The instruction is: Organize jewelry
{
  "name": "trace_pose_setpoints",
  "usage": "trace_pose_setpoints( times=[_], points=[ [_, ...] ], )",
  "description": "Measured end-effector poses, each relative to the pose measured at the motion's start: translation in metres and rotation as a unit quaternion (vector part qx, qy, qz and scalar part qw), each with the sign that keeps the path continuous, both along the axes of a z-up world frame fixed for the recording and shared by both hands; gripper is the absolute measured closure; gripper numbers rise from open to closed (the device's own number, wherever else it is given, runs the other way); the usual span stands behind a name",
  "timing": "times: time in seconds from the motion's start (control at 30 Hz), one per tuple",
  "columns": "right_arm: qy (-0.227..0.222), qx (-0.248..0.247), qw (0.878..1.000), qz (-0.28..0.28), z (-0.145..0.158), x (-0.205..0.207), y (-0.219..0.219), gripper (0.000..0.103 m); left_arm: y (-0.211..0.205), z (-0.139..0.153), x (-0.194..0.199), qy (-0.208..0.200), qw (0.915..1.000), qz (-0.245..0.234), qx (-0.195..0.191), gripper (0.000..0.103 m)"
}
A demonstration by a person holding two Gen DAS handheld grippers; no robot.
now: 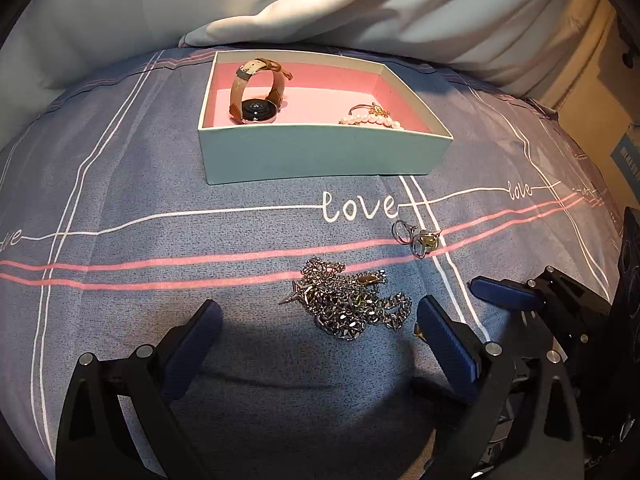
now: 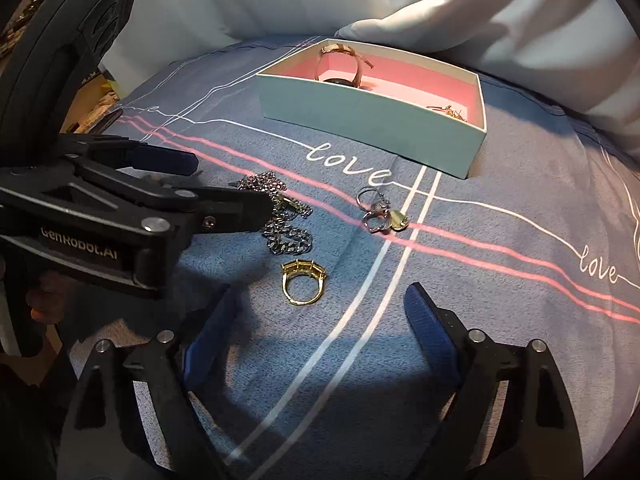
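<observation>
My left gripper [image 2: 192, 184] blocks part of the silver chain [image 1: 348, 304] in the right view, and the box [image 1: 320, 156] wall cuts off the pearl bracelet [image 1: 370, 120]. The watch [image 1: 256, 92] stands inside the box. Both sets of fingers are spread wide, nothing between them; my right gripper [image 2: 320, 312] hovers by the gold ring [image 2: 303, 282]. Small silver earrings [image 1: 416, 238] lie near the chain. Everything rests on a blue "love" bedsheet [image 1: 120, 184], pillow [image 1: 320, 8] behind.

Silver chain [image 1: 347, 304] — heaped on bedspread [image 1: 160, 184]
</observation>
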State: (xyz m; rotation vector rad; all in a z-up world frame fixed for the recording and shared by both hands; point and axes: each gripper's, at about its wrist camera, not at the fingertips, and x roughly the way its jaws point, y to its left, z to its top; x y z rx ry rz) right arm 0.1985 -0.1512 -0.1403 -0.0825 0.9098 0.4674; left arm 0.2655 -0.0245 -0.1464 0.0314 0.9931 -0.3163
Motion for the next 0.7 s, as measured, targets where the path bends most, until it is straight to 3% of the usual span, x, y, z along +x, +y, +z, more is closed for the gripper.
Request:
trace_pose_setpoints(
  times=[0.07, 0.13, 0.17, 0.23, 0.3, 0.4, 0.7],
  points=[
    [0.001, 0.007, 1.000, -0.003, 0.001, 0.003, 0.002, 0.024, -0.001, -0.005, 0.003, 0.001, 0.9999, 0.003, 0.011, 0.019],
    [0.000, 0.006, 1.000, 0.001, 0.001, 0.008, 0.006, 0.031, 0.000, -0.005, 0.002, -0.010, 0.9995, 0.004, 0.029, 0.041],
    [-0.004, 0.004, 1.000, 0.003, 0.001, 0.008, 0.008, 0.032, 0.002, -0.003, 0.001, -0.010, 0.9996, 0.000, 0.025, 0.047],
    [-0.004, 0.002, 1.000, 0.009, 0.000, 0.009, 0.013, 0.038, 0.004, 0.000, 0.000, -0.006, 0.9999, -0.008, 0.008, 0.080],
    [-0.006, 0.005, 1.000, 0.014, -0.001, 0.009, 0.016, 0.051, 0.005, 0.001, 0.001, -0.003, 1.0000, -0.007, -0.006, 0.092],
    [-0.005, 0.008, 1.000, 0.014, 0.000, 0.011, 0.019, 0.079, 0.005, 0.003, 0.002, -0.007, 0.9999, -0.004, -0.009, 0.095],
    [-0.026, 0.019, 0.999, -0.005, 0.013, 0.008, 0.004, 0.079, 0.013, 0.054, -0.003, -0.058, 0.9967, -0.001, -0.058, 0.097]
  ],
)
